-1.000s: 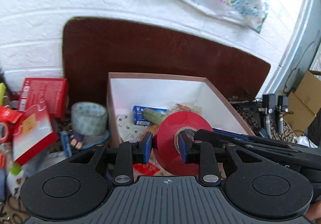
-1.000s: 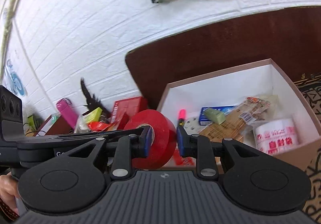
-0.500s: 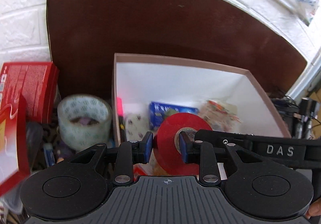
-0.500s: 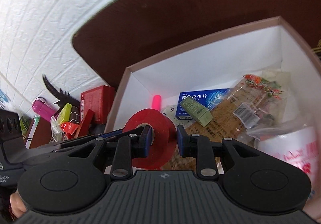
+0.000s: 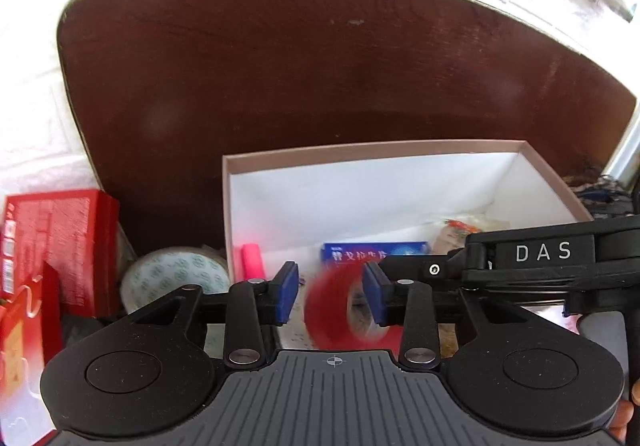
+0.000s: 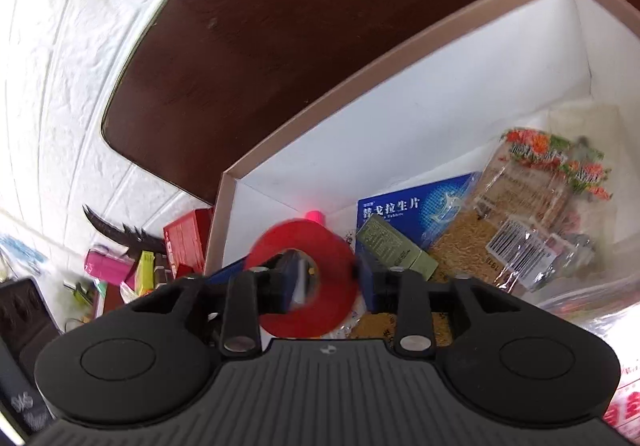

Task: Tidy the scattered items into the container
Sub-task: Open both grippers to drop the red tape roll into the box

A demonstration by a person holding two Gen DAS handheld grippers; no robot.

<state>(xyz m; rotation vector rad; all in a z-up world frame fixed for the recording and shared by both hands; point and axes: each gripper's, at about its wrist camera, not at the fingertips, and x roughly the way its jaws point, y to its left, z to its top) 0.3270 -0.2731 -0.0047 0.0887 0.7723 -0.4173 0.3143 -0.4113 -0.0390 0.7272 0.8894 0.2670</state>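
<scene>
A red tape roll (image 5: 340, 310) (image 6: 308, 282), blurred by motion, is between the spread fingers of both grippers, just above the floor of the pink-rimmed white box (image 5: 360, 154) (image 6: 360, 74). My left gripper (image 5: 331, 296) is open, with gaps between its blue pads and the roll. My right gripper (image 6: 326, 278) is open; one finger sits in the roll's core, and its arm crosses the left wrist view. I cannot tell whether the roll touches any pad.
In the box lie a blue medicine carton (image 6: 416, 206), a green packet (image 6: 396, 250), a bag of grain (image 6: 520, 214) and a pink marker (image 5: 251, 258). Left of the box stand a clear tape roll (image 5: 176, 278) and red boxes (image 5: 60, 242). A brown board (image 5: 320, 78) leans on the white wall.
Both grippers moved down into the box and opened. The red roll, held between them before, now shows blurred and lower between the spread fingers.
</scene>
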